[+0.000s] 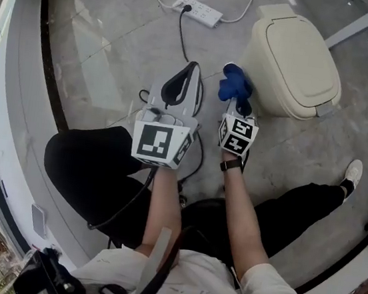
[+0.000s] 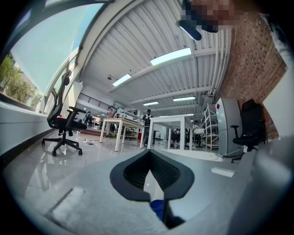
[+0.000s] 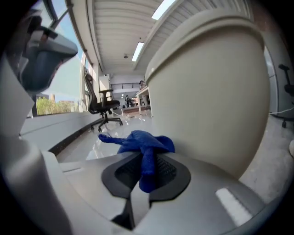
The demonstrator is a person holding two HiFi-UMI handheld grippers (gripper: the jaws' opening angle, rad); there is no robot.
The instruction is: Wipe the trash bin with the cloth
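Note:
A beige trash bin with its lid down stands on the grey floor at the upper right of the head view. My right gripper is shut on a crumpled blue cloth, held just off the bin's lower left side. In the right gripper view the cloth bunches over the jaws of the right gripper, and the bin's wall fills the space just behind. I cannot tell whether cloth and bin touch. My left gripper hangs to the left of the cloth, shut on nothing, and in its own view the left gripper points across the room.
A white power strip and its black cable lie on the floor beyond the grippers. A window ledge curves along the left. The person's legs and a white shoe are below. An office chair and tables stand far off.

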